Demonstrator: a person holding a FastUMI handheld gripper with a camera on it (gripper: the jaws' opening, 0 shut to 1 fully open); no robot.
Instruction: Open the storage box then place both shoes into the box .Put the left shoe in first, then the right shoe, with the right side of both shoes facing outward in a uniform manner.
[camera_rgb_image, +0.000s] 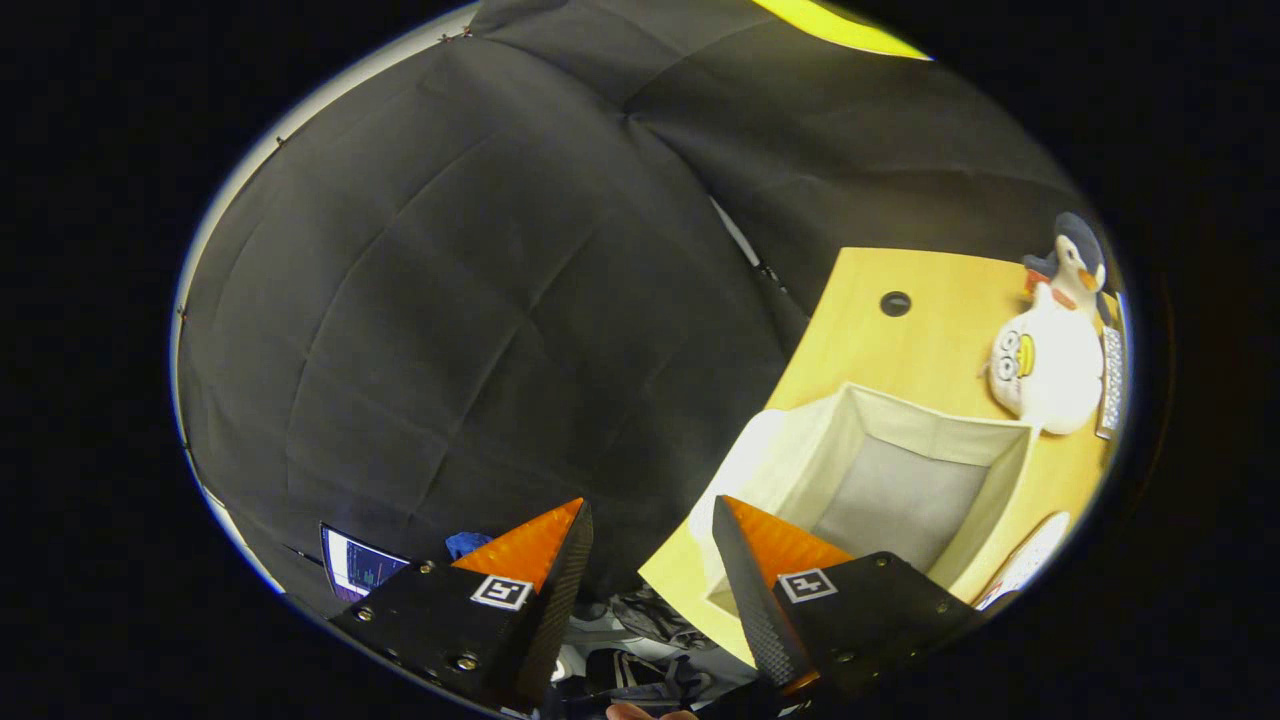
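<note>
The storage box (905, 480), a pale fabric bin, stands on the wooden table (930, 290) with its top open and its grey floor exposed; no shoe lies inside it, so the opening step is judged complete and both placements remain. The gripper (650, 530) is open: its fingers stand well apart with nothing pressed between them, one finger overlapping the near corner of the storage box. A dark shoe (650, 660) with visible laces lies below the table edge, between the fingers and nearer the camera than the storage box; which shoe of the pair it is, and which way its toe points, cannot be told. The storage box's long axis runs roughly away from the fingers toward a plush toy (1050, 360), which rests on the table just beyond the box.
</note>
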